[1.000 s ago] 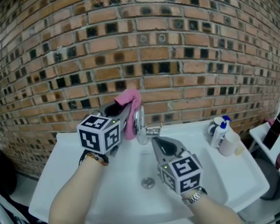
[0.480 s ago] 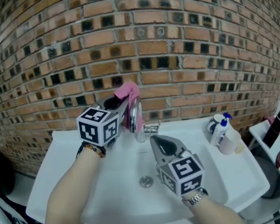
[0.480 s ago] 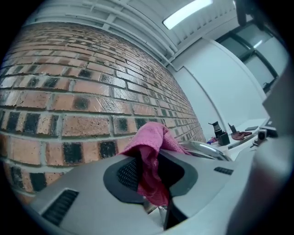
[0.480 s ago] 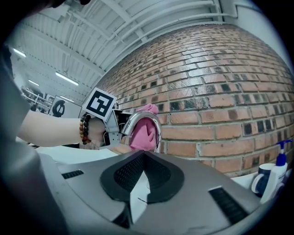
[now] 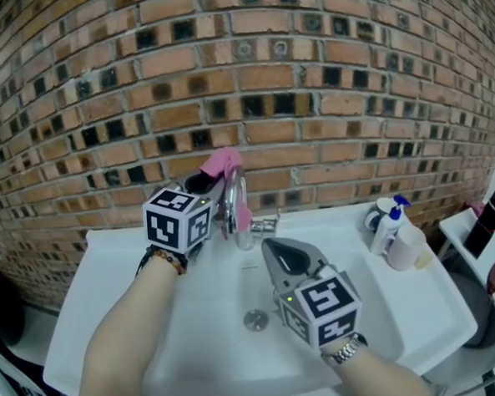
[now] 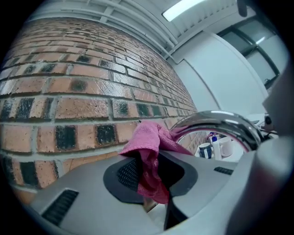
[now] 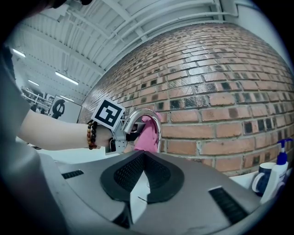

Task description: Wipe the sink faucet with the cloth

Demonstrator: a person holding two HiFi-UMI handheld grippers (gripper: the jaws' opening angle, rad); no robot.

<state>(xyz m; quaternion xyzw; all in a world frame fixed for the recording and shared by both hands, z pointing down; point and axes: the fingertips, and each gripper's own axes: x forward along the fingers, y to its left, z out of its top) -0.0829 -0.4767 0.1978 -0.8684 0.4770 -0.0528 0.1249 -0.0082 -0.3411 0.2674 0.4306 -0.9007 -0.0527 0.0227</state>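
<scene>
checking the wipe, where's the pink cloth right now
Head view, left of centre: the pink cloth is clamped in the left gripper, against the arched spout of the faucet, close to the brick wall.

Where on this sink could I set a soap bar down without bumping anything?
The left ledge, between brick wall and left arm, is bare; so is the right front ledge, in front of the pump bottle and mug. Crowded around the faucet: left tool with the cloth, right tool.

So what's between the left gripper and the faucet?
The pink cloth, held by the left gripper, against the faucet; left gripper view shows it.
</scene>
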